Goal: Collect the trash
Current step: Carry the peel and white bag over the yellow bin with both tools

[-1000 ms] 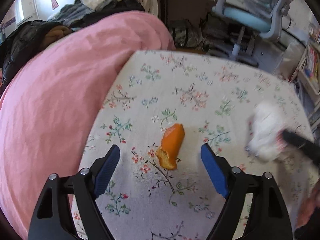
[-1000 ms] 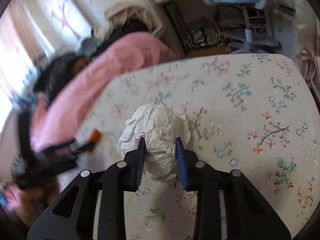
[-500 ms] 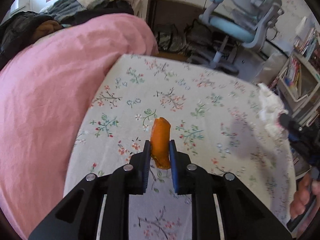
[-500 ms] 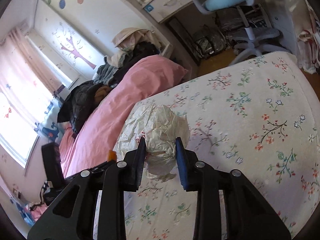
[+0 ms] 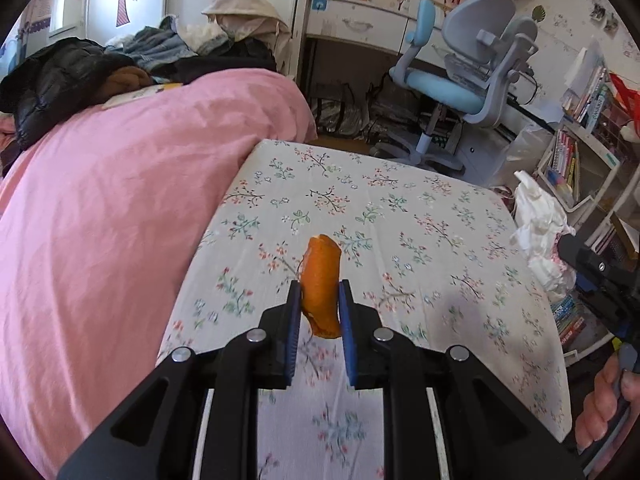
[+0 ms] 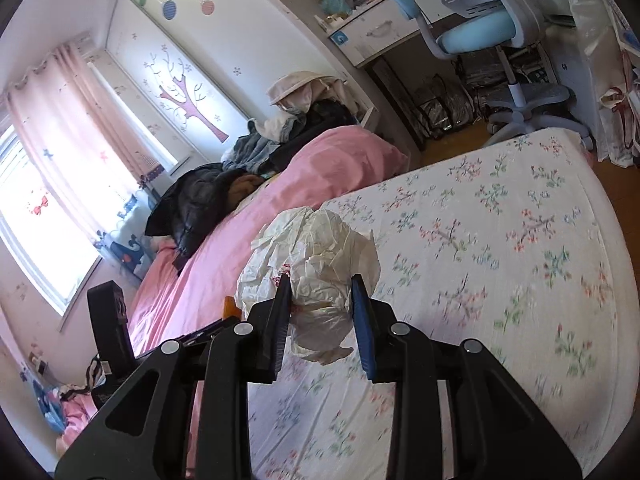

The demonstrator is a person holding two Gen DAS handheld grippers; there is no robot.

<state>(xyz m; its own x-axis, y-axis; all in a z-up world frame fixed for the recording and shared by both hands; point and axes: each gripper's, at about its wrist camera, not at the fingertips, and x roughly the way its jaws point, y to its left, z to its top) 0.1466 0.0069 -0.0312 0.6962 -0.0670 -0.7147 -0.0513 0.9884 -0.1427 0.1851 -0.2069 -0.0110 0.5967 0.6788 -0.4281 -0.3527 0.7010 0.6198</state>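
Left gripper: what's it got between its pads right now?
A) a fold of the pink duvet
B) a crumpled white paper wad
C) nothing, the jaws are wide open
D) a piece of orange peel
D: in the left wrist view the left gripper is shut on the orange peel, which is lifted clear of the floral sheet; the paper wad sits in the right gripper.
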